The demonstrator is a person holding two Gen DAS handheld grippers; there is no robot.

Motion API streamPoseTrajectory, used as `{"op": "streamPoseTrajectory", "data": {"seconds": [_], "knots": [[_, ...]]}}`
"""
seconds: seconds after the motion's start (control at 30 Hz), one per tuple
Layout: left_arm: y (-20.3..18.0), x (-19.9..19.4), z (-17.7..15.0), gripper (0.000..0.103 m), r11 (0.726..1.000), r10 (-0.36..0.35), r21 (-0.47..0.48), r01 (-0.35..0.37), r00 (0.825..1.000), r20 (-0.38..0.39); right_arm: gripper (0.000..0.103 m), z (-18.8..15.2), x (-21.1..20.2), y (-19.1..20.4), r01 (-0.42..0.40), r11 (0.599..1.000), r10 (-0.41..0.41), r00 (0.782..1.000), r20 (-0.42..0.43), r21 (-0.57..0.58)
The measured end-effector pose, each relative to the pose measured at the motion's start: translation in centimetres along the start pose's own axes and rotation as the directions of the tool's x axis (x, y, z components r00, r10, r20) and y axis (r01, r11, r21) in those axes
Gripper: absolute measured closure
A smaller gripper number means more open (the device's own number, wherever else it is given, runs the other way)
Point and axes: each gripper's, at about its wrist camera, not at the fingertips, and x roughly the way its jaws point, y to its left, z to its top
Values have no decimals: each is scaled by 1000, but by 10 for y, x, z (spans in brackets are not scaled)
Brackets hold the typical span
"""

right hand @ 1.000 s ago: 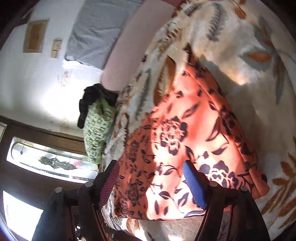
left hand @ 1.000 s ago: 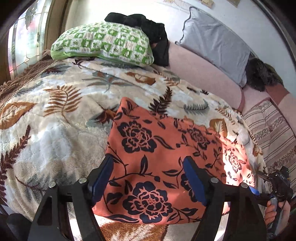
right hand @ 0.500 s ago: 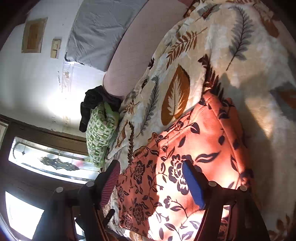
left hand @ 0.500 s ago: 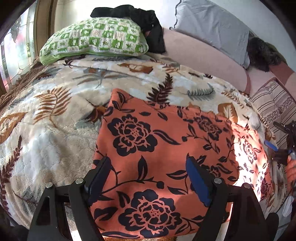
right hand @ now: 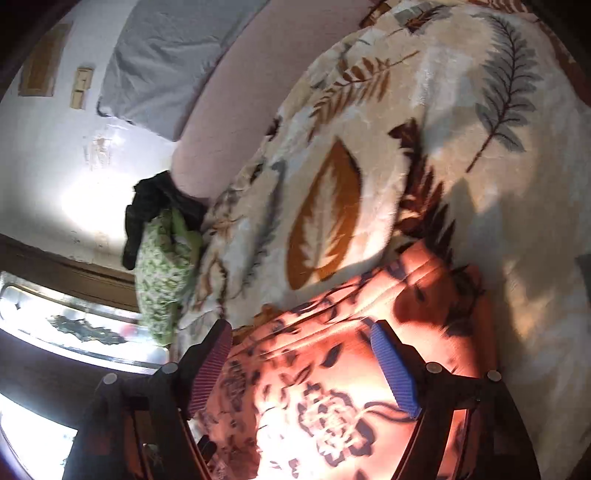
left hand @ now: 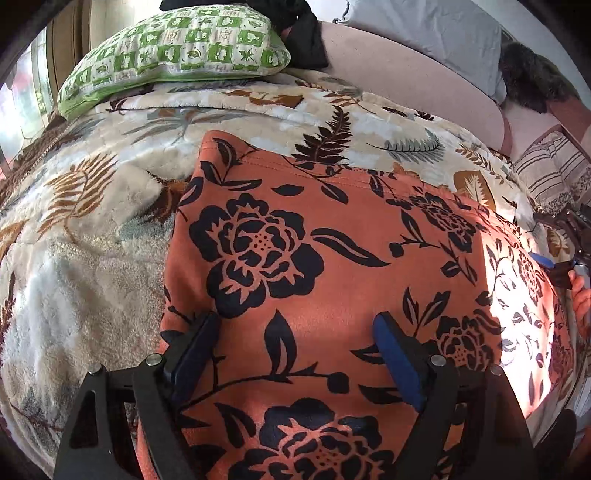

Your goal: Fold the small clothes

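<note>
An orange cloth with black flowers (left hand: 317, 280) lies spread flat on a cream leaf-patterned blanket (left hand: 74, 229). My left gripper (left hand: 295, 332) hovers over the cloth's near left part, fingers wide apart, nothing pinched. My right gripper (right hand: 301, 341) hangs over the cloth's (right hand: 332, 387) far right corner, which is lit by sun; its jaws are opening and nothing is pressed between them. In the left wrist view the right gripper (left hand: 554, 258) and a hand show at the right edge of the cloth.
A green checked pillow (left hand: 177, 51) with a black garment (left hand: 299, 33) behind it lies at the head of the bed. A grey pillow (left hand: 424, 33) leans on a pink bolster (left hand: 406, 81). A striped cushion (left hand: 550, 173) sits right. A window (right hand: 74, 325) is on the left.
My left gripper has come lower and closer over the cloth. My right gripper has slid along the cloth toward its far right corner, more blanket now showing ahead, and its fingers stand slightly wider.
</note>
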Motion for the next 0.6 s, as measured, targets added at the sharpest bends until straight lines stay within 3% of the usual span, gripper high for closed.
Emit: {"op": "streamPoseTrajectory", "data": {"seconds": [0.03,0.07,0.1,0.2,0.33,0.5,0.6], "knots": [[-4,-3,0,17,999,13,29,-13,1000,8,34,4,5,-24,41,996,-43,999,23,84],[-6,-6,0,17,999,12,44,-12,1000,-7,38,3,-2,-42,-25,983,13,998,65,180],[-4,-10,0,17,999,-2,36,2,1000,-4,38,-1,-15,-47,-80,974,59,993,101,213],[6,-21,-2,17,999,-25,-36,26,1000,5,30,-24,-57,-36,-55,989,32,986,164,140],[14,-33,-4,17,992,-58,-116,59,998,13,25,-89,-104,-41,-111,982,88,985,150,150],[11,-52,-11,17,988,-81,-127,84,996,35,25,-191,-132,-62,-136,962,113,987,111,237],[7,-59,-15,17,984,-110,-138,114,993,32,24,-211,-123,-85,-133,936,102,989,111,326]]}}
